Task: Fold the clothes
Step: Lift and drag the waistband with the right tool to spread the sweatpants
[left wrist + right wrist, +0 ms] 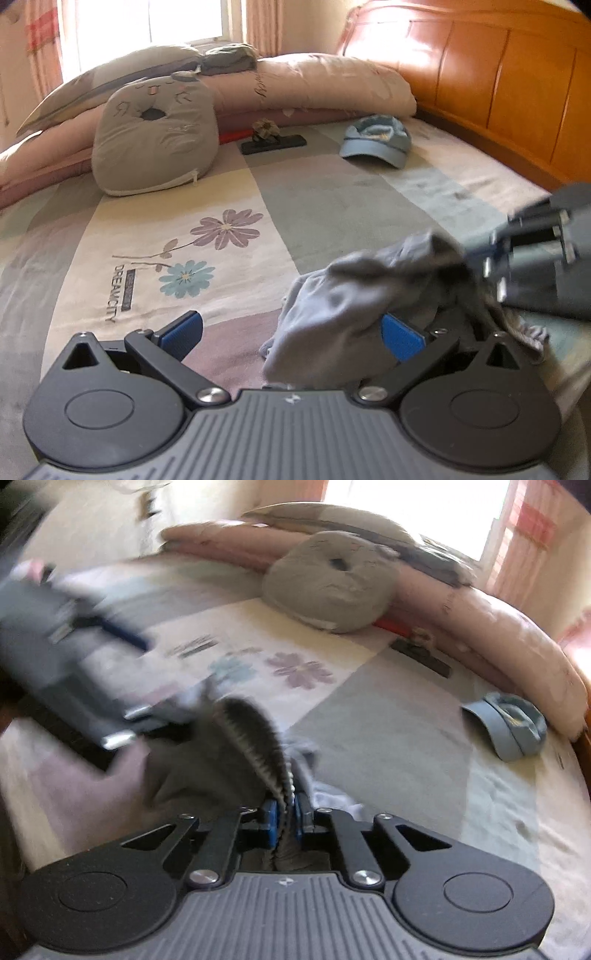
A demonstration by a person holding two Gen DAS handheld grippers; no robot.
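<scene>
My right jaws [286, 818]: clamped on the ribbed hem of the grey garment [207, 771], which fans up toward 11 o'clock.
My left jaws [291, 338]: spread wide; the garment [343, 314] bunches against my right pad, not pinched.
Garment: crumpled on the bed [332, 199], close in front of me.
Blue cap [376, 142]: upturned at 1 o'clock, far off; I cannot tell what lies inside.
Grey cushion [155, 144]: 11 o'clock, against the pink quilt [314, 85].

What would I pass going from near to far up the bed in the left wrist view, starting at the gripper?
Left gripper → grey garment → flower print → blue cap → folded pink quilt → window.
</scene>
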